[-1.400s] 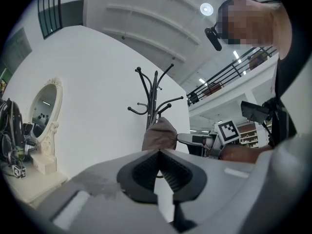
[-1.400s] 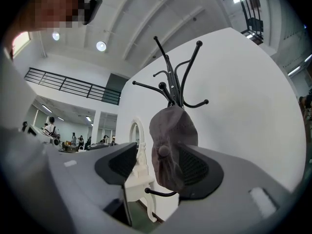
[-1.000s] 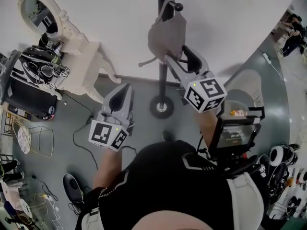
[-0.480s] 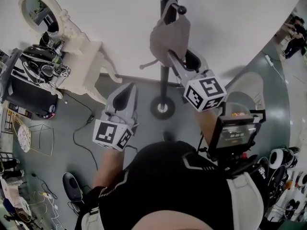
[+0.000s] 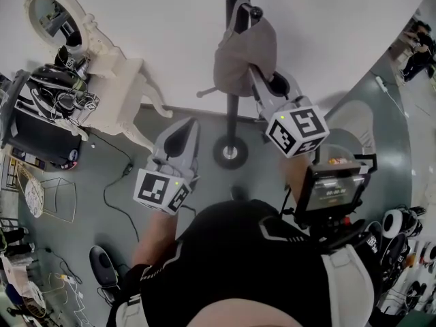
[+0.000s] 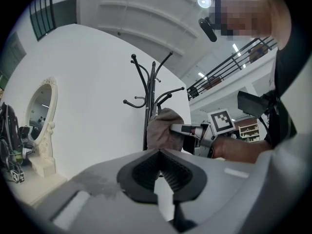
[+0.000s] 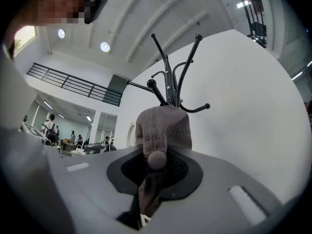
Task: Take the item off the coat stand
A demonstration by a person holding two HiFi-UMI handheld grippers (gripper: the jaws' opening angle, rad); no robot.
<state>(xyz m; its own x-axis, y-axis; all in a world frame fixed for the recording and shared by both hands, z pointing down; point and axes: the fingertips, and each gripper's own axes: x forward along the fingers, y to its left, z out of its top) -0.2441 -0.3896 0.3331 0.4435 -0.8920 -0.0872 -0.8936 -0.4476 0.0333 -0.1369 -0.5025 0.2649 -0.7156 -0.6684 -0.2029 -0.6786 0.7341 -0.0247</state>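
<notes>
A grey cap hangs on a hook of the black coat stand, which stands against the white wall. My right gripper reaches up to the cap's lower right side. Its jaws are closing, and the cap's fabric is pinched between them. In the right gripper view the cap runs down into the right gripper, with the stand's hooks above. My left gripper hangs lower left of the stand, shut and empty. The left gripper view shows the left gripper aimed at the cap.
A white dressing table with an oval mirror stands left of the stand. Helmets and a black case lie further left, with cables on the floor. The stand's round base sits in front of me. People stand far right.
The right gripper's jaws have closed onto the cap, and the cap has bunched and shifted slightly right. The left gripper has drifted a little up and to the right.
</notes>
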